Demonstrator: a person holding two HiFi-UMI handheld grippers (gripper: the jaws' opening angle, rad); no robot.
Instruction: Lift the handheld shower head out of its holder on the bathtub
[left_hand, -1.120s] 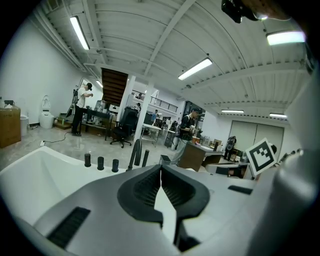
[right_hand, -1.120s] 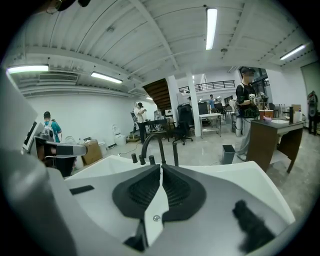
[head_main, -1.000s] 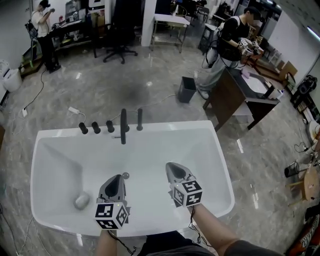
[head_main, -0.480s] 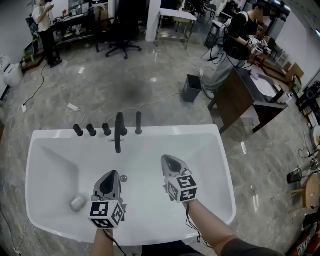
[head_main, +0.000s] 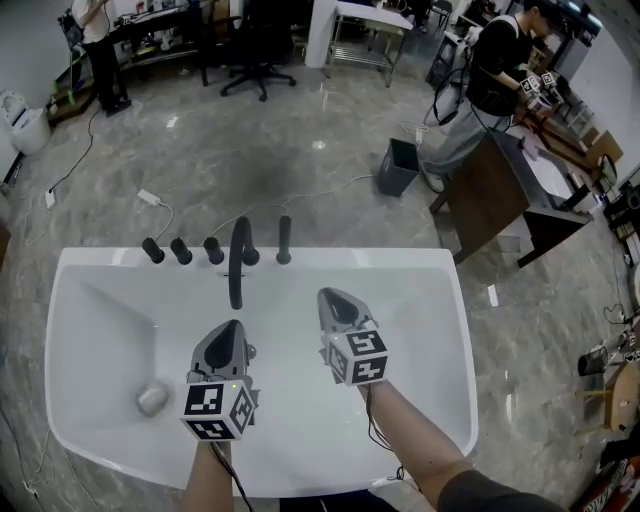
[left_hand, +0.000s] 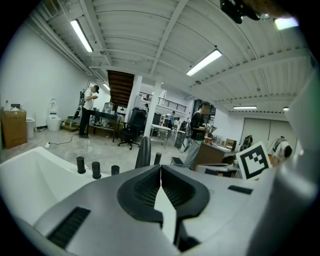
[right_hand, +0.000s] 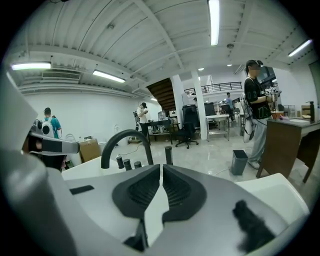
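The handheld shower head (head_main: 284, 240) is a slim black rod standing upright in its holder on the white bathtub's far rim (head_main: 400, 255), just right of the curved black faucet (head_main: 238, 262). It also shows in the left gripper view (left_hand: 157, 158) and the right gripper view (right_hand: 168, 154). Over the tub's basin, my left gripper (head_main: 228, 335) is shut with nothing in it and points at the faucet (left_hand: 144, 152). My right gripper (head_main: 335, 300), also shut and holding nothing, is a little nearer to the shower head and apart from it. In both gripper views the jaws meet at the tips.
Three black knobs (head_main: 181, 250) line the rim left of the faucet. A round drain plug (head_main: 152, 398) lies in the tub at the left. Beyond the tub are a dark bin (head_main: 400, 165), a wooden desk (head_main: 490, 190), a floor cable (head_main: 160, 210) and a standing person (head_main: 490, 80).
Both grippers have moved forward over the basin towards the faucet end of the tub, and both stayed shut. The shower head has not moved.
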